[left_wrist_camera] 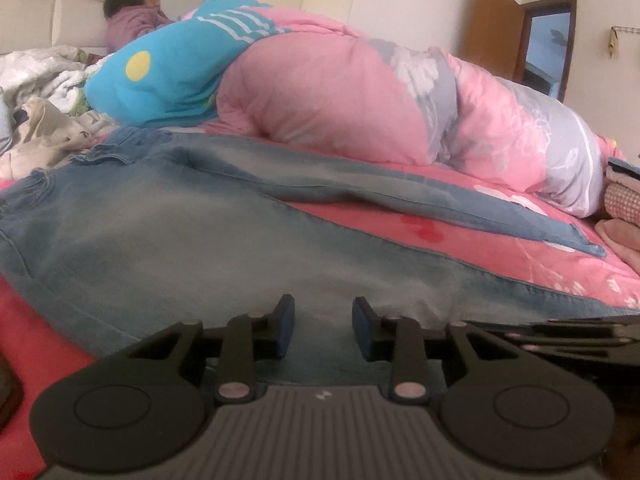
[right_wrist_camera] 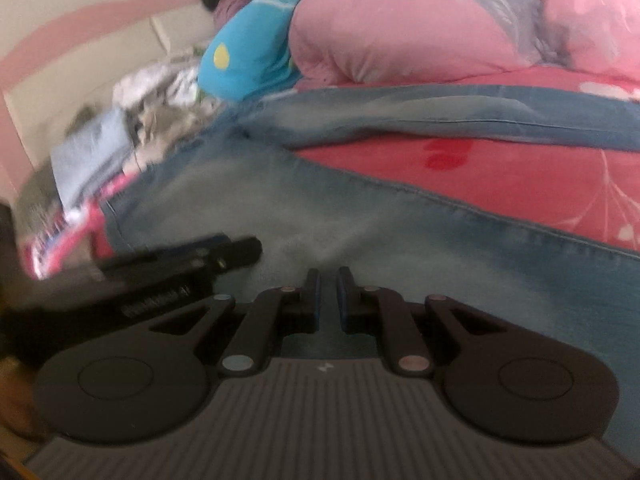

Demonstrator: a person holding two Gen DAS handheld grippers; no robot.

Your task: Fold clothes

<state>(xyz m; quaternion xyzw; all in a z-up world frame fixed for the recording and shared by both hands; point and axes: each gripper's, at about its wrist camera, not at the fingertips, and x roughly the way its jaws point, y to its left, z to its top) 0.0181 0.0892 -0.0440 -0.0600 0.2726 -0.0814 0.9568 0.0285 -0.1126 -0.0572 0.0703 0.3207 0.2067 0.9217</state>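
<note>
A pair of faded blue jeans (left_wrist_camera: 200, 240) lies spread flat on the pink-red bed cover (left_wrist_camera: 460, 248), its legs parting toward the right. My left gripper (left_wrist_camera: 323, 314) hovers low over the near leg, with a clear gap between its blue pads and nothing pinched. Its dark fingers also show, blurred, at the left of the right wrist view as the left gripper (right_wrist_camera: 240, 250). My right gripper (right_wrist_camera: 328, 284) is over the same jeans (right_wrist_camera: 360, 240), its pads almost together and empty. It shows side-on as the right gripper (left_wrist_camera: 580, 338) close beside the left one.
A bulky pink and grey quilt (left_wrist_camera: 340, 92) and blue bedding (left_wrist_camera: 168, 80) lie piled behind the jeans. A person (left_wrist_camera: 132, 12) lies by the headboard. Loose clothes (left_wrist_camera: 44, 136) are heaped at the left, folded items (left_wrist_camera: 624, 208) at the right. A brown door (left_wrist_camera: 496, 28) stands open.
</note>
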